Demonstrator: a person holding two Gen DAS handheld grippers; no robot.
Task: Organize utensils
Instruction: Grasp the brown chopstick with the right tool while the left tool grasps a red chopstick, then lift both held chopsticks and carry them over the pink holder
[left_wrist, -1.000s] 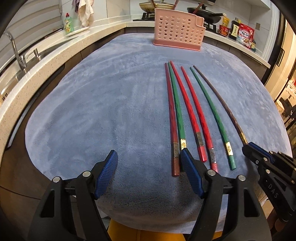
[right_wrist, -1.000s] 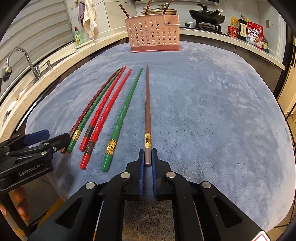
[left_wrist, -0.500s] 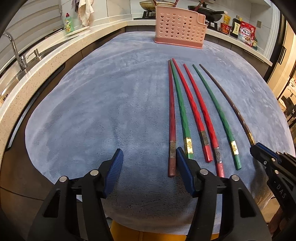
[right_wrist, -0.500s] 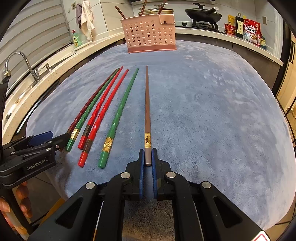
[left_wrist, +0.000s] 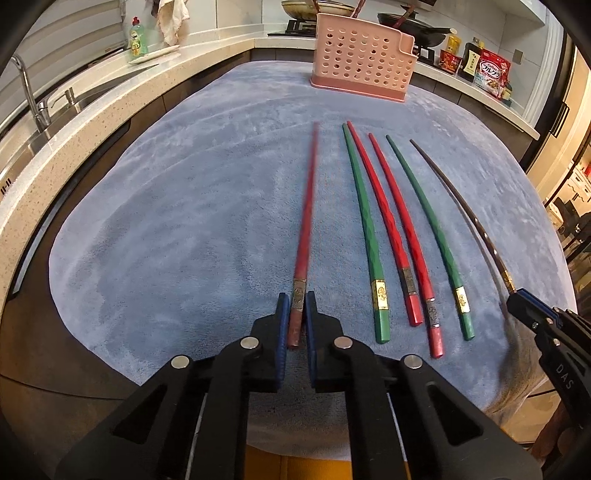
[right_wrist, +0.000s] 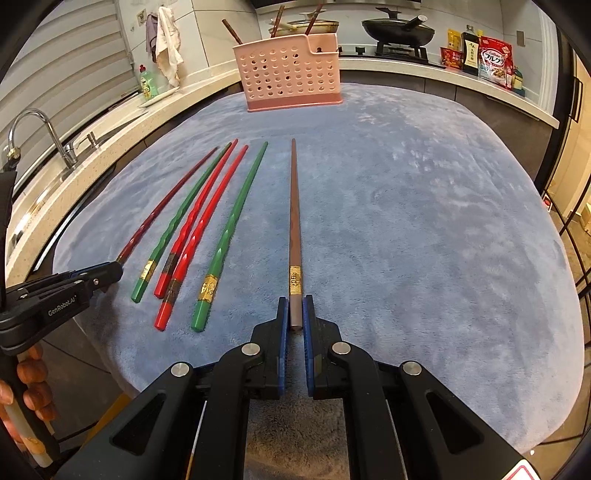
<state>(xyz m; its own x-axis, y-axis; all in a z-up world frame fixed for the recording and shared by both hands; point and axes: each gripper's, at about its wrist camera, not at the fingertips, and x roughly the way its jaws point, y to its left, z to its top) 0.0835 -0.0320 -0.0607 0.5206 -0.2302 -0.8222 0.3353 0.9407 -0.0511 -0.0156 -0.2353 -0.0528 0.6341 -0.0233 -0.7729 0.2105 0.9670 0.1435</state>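
— Where can you pass?
— Your right side of the surface (right_wrist: 424, 221) lies bare up to the pink basket (right_wrist: 291, 79).
— And left?
— Four chopsticks (right_wrist: 221, 236) lie close together there, blocking you.

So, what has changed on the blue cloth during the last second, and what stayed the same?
The left claw, open a second ago, has shut on the dark red chopstick and drawn it left, away from the green one it lay against. The right claw keeps its hold on the brown chopstick. The other four chopsticks and the pink basket have not moved.
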